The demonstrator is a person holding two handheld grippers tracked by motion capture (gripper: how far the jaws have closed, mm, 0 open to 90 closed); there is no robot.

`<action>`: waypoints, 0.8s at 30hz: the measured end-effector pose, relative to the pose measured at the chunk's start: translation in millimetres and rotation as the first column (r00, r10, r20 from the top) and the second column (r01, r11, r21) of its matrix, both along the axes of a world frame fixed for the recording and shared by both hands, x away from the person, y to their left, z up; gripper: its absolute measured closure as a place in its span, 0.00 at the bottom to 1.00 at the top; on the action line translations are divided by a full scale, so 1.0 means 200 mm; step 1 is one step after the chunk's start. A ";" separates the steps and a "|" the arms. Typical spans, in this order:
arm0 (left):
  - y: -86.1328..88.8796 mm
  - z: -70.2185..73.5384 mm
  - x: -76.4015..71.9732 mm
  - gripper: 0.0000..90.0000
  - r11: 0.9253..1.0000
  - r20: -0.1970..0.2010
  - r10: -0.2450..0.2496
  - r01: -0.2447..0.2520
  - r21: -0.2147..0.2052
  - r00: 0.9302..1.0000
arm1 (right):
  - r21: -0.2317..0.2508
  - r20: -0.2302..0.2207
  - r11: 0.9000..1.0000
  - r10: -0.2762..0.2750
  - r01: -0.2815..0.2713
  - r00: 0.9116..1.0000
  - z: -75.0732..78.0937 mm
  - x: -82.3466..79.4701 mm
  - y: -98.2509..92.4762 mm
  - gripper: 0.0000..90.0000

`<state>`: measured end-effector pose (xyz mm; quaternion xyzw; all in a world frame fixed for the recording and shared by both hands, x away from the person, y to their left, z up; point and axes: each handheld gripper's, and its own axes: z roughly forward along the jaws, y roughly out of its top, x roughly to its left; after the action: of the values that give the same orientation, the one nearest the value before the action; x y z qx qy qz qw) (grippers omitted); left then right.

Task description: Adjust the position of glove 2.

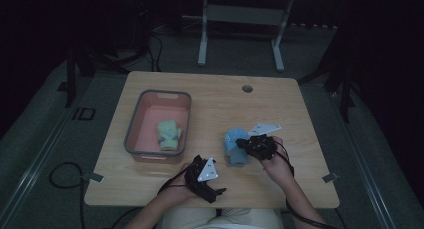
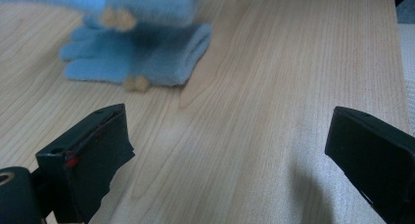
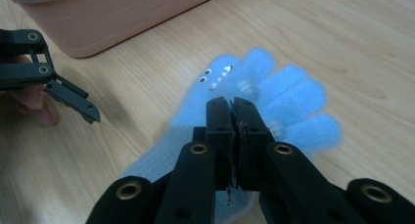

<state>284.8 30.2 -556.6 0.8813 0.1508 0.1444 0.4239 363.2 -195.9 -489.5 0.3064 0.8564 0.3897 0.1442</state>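
Blue fleece glove (image 3: 274, 101) pinched thin in your closed right hand-held gripper (image 3: 233, 111); could slip out mid-carry to pink bin (image 1: 158, 126); left hand-held gripper (image 2: 230, 150) open, empty.

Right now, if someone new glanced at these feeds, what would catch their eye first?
Probably the bright blue glove with a little cartoon face, pinched in the shut right gripper above the wooden table; a second blue glove lies flat beneath it. Next, the pink bin on the table's left side, with a green glove inside. The left gripper waits open near the front edge.
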 end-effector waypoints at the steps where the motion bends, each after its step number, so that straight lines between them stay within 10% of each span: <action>1: 0.00 0.00 0.00 0.03 1.000 -0.001 0.000 0.000 -0.001 1.000 | -0.004 -0.002 1.000 0.004 -0.004 1.000 -0.01 0.00 0.01 0.96; 24: 0.00 0.01 0.00 0.03 1.000 0.009 -0.006 0.006 -0.006 1.000 | -0.044 -0.090 0.999 -0.027 0.023 0.996 -0.23 0.08 0.01 0.95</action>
<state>284.9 30.4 -554.6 0.8798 0.1466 0.1465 0.4278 379.3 -192.9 -534.7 0.3313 0.8662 0.3553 0.1168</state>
